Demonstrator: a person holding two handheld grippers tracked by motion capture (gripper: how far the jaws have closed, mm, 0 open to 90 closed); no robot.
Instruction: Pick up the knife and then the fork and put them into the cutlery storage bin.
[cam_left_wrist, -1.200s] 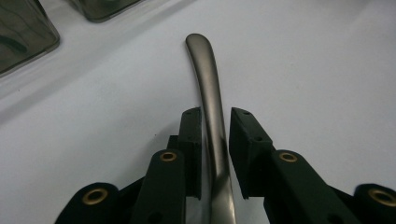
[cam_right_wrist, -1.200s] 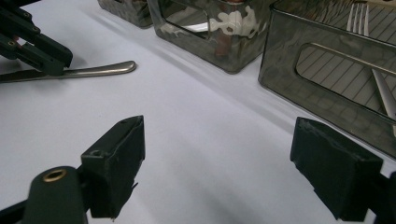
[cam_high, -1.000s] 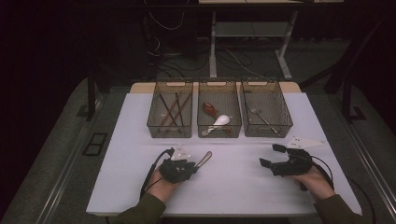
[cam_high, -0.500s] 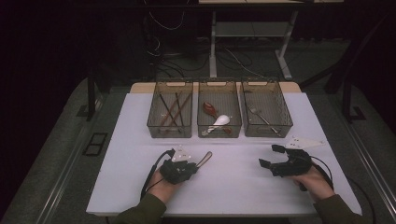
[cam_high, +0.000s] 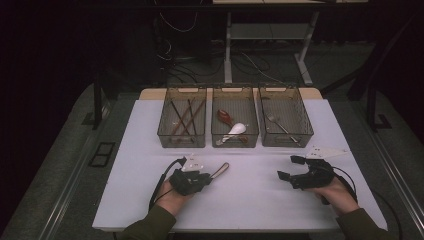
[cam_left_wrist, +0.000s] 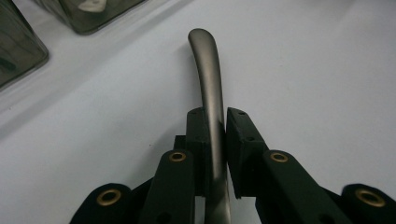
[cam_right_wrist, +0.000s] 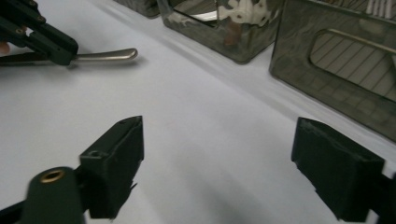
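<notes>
High view: left claw (cam_high: 207, 177) has clamped a metal utensil handle (cam_high: 220, 170) lying on the white tabletop (cam_high: 135, 150) around 6 o'clock of the middle bin (cam_high: 235, 137), right claw (cam_high: 290, 170) waits wide and empty at 4 o'clock. Left gripper view shows the pads tight on that handle (cam_left_wrist: 210, 88), so grabbing looks done and lifting and binning are left; right gripper view has its jaws spread over bare tabletop

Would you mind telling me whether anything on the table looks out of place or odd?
One thing stands out: a metal utensil is outside the three bins, near the table's front, clamped by its handle in the left gripper. Nothing looks spilled or damaged.
</notes>
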